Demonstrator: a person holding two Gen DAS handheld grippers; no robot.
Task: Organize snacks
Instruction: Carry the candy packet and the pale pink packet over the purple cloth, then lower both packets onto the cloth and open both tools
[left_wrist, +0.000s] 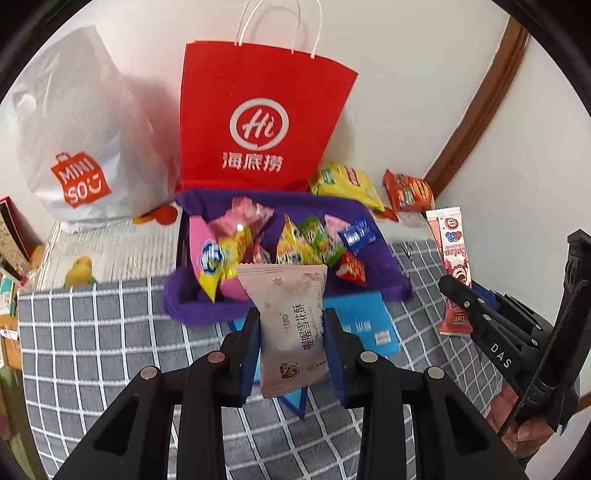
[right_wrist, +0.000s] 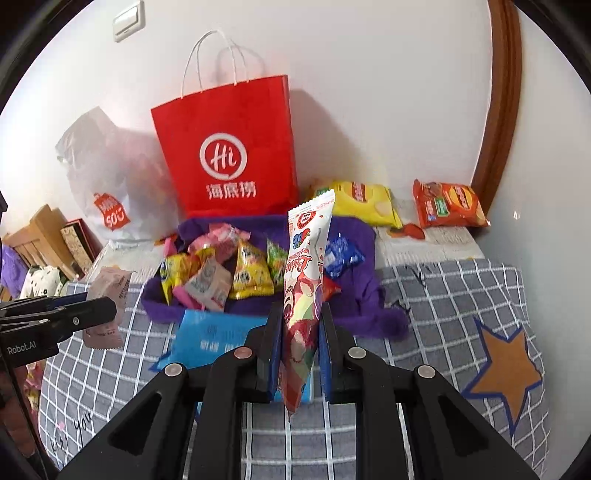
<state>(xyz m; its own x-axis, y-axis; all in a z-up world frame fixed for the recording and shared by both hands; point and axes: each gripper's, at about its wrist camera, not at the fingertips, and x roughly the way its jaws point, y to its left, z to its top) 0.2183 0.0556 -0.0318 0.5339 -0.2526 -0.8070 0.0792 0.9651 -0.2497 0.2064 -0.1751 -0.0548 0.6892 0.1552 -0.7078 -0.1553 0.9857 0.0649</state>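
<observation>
A grey checked cloth (left_wrist: 110, 332) spreads beneath both sets of fingers, carrying a brown star patch (right_wrist: 506, 365) off to the right of the right gripper's fingers. Far beyond the fingertips, against the wall, a white plastic bag (left_wrist: 85, 129) slumps to the left and a red paper bag (left_wrist: 258, 110) stands upright straight ahead. Just past the fingers, between them and the red bag, a purple fabric tray (left_wrist: 384, 258) holds a heap of small wrapped snacks (left_wrist: 295, 240) in yellow, pink, green, blue and red. Under the near edge of the tray, close in front of the fingertips, a blue flat packet (right_wrist: 218, 339) lies on the cloth. Beyond the tray and to the right, a yellow chip bag (right_wrist: 365, 201) and an orange chip bag (right_wrist: 448, 205) rest near the wall, well apart from either gripper. The left gripper (left_wrist: 291, 332) has its blue pads clamped on a pale pink pastry packet (left_wrist: 291, 310), which stands up between the fingers and rises past their tips toward the tray. The right gripper (right_wrist: 301, 332) pinches a long pink-and-white snack stick (right_wrist: 306, 266) between its pads, the packet upright and reaching well above the fingertips.
</observation>
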